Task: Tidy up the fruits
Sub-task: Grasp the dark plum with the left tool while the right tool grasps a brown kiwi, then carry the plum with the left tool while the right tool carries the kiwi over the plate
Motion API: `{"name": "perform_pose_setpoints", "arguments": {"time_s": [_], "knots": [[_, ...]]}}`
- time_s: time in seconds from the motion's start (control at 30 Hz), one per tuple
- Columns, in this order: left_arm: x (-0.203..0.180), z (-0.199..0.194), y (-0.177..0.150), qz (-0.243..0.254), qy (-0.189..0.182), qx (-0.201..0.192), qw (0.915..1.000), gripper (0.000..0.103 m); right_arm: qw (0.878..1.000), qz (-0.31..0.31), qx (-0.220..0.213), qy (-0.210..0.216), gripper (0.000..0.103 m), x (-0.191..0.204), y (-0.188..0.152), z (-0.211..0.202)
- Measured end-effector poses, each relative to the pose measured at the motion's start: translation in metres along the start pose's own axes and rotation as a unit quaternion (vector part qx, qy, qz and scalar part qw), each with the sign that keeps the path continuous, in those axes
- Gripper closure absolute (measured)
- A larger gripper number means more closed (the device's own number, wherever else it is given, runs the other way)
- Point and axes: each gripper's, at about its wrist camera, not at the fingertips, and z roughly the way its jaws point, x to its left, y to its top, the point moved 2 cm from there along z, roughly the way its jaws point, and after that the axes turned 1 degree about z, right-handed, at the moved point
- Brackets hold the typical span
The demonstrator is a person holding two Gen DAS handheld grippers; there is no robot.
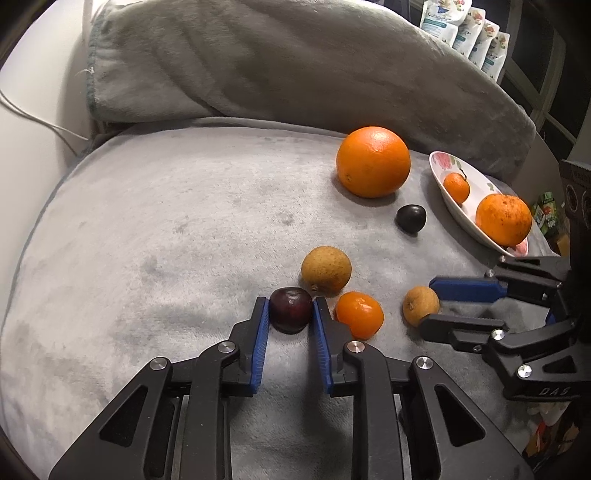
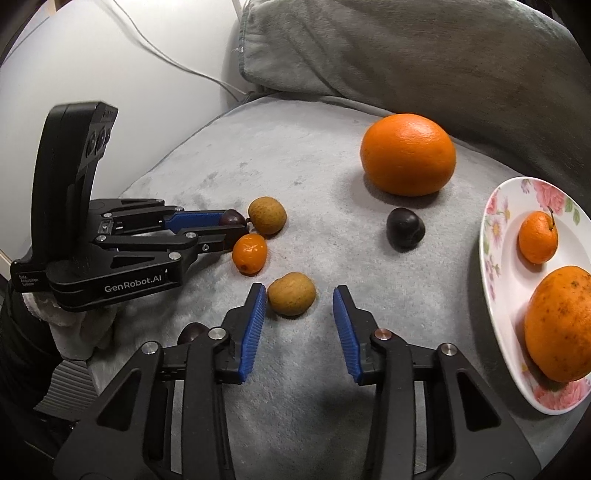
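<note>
My left gripper (image 1: 290, 300) is shut on a dark red cherry (image 1: 290, 310) lying on the grey cushion (image 1: 166, 240). My right gripper (image 2: 300, 288) stands open around a small brown longan (image 2: 291, 293); the fruit touches the left pad, with a gap to the right pad. A kumquat (image 1: 359, 314) and a bigger longan (image 1: 325, 270) lie beside the cherry. Farther back sit a large orange (image 2: 408, 154) and a second dark cherry (image 2: 405, 229). At the right, a floral plate (image 2: 491, 229) holds a small mandarin (image 2: 538, 237) and a speckled orange (image 2: 559, 325).
A folded grey blanket (image 1: 295, 62) rises along the back of the cushion. A white wall with a thin cable (image 2: 177, 62) is at the left. Another dark fruit (image 2: 192, 332) lies beside my right gripper's left finger. Packets (image 1: 465, 29) stand at the far right.
</note>
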Motion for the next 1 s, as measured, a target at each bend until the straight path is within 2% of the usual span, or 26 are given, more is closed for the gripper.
{"name": "perform_pose_setpoints", "arguments": {"time_s": [0.07,0.37,0.7,1.0], "knots": [[0.001,-0.001,0.0,-0.003,-0.001,-0.002,1.0,0.081,1.0,-0.004,0.005,-0.001,0.073,0.002,0.0,0.003],[0.003,-0.01,-0.002,-0.018,-0.006,-0.013,0.9997,0.081,1.0,0.005,-0.012,-0.005,0.074,-0.001,-0.001,-0.008],[-0.013,-0.033,0.005,-0.017,-0.02,-0.044,0.9987,0.081,0.998,0.017,-0.059,-0.025,0.074,-0.014,-0.001,-0.051],[-0.035,-0.042,0.016,-0.007,-0.045,-0.065,0.9969,0.081,0.992,0.04,-0.105,-0.063,0.074,-0.034,-0.007,-0.1]]}}
